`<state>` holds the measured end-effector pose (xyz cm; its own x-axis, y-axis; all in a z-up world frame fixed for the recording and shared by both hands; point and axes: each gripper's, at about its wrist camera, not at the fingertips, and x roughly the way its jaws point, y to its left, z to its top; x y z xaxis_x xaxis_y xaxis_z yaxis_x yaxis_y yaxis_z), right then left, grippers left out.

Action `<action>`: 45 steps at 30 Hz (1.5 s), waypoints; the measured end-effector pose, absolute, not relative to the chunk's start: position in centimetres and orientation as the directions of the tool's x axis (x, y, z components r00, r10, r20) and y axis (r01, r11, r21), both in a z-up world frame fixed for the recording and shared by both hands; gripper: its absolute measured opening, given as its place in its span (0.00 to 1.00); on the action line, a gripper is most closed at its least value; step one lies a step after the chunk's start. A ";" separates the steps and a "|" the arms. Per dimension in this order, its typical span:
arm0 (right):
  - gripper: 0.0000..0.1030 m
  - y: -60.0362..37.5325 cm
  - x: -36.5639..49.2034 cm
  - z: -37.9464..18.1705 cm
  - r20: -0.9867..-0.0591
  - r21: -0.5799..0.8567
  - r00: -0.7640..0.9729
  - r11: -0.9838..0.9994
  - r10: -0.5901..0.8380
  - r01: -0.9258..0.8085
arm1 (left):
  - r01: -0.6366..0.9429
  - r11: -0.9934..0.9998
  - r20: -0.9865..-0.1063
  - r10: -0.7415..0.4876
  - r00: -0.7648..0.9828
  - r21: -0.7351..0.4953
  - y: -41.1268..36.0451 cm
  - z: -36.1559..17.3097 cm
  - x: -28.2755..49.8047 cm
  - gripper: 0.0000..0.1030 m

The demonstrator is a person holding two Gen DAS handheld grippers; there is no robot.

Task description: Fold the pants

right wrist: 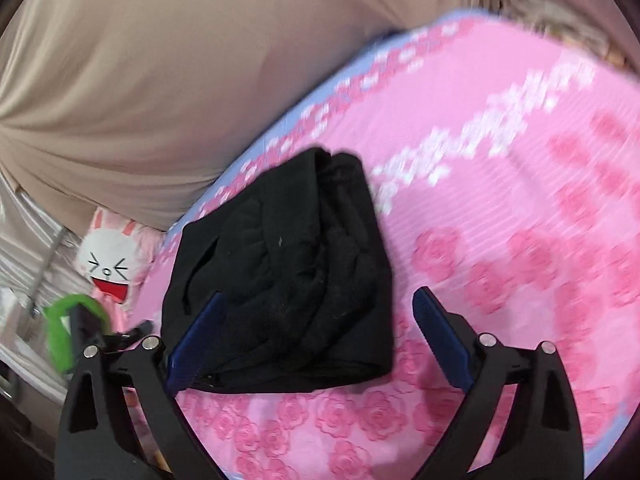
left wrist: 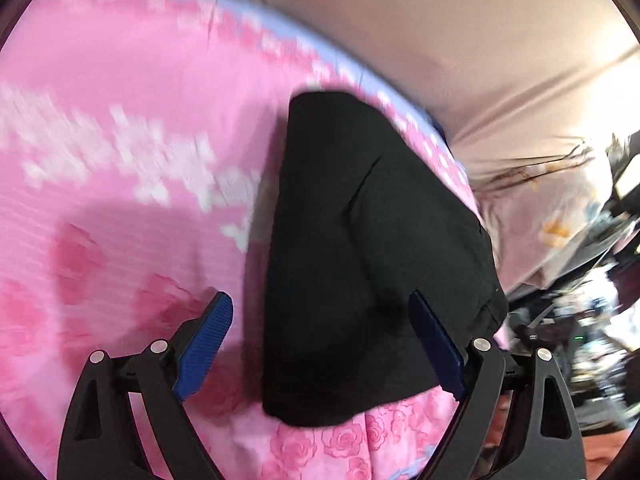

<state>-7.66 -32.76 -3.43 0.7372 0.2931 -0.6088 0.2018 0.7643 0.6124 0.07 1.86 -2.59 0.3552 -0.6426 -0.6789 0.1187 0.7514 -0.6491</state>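
The black pants point(left wrist: 372, 264) lie folded into a compact bundle on a pink rose-patterned bedcover point(left wrist: 120, 160). My left gripper point(left wrist: 322, 328) is open and empty, its blue pads either side of the bundle's near end, above it. In the right wrist view the same pants point(right wrist: 288, 280) show stacked layers with a waistband at the top. My right gripper point(right wrist: 320, 328) is open and empty just above the bundle's near edge.
A beige cushion or headboard point(right wrist: 140, 80) borders the bedcover point(right wrist: 520, 240) at the far side. A white rabbit plush point(right wrist: 108, 268) and a green object point(right wrist: 60, 328) lie off the left edge. Cluttered dark items point(left wrist: 592, 320) sit at the right.
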 end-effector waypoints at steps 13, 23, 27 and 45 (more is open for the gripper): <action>0.62 -27.4 -10.2 -0.3 -0.623 0.500 0.732 0.860 0.276 0.102 | 0.169 0.821 -0.655 -0.544 0.525 -0.546 8.8 3.0 -4.2 0.13; 0.38 -27.2 -9.7 -0.6 -0.653 0.409 0.739 0.899 0.166 0.159 | 0.307 0.880 -0.649 -0.475 0.594 -0.364 4.4 4.4 -8.1 0.65; 0.21 -24.5 -8.7 1.8 -0.639 0.348 0.750 0.933 0.168 0.088 | 0.426 0.826 -0.618 -0.560 0.551 -0.369 0.8 5.1 -10.4 0.74; 0.78 -27.8 -10.6 4.9 -0.581 0.426 0.787 0.901 0.206 0.079 | 0.516 0.777 -0.603 -0.617 0.506 -0.361 -8.2 6.5 -5.2 0.12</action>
<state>-10.57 -27.84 4.86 0.7871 0.2063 -0.5813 0.0785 0.9012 0.4261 -5.23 -8.20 6.55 0.5064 -0.6166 -0.6028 0.5156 0.7769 -0.3615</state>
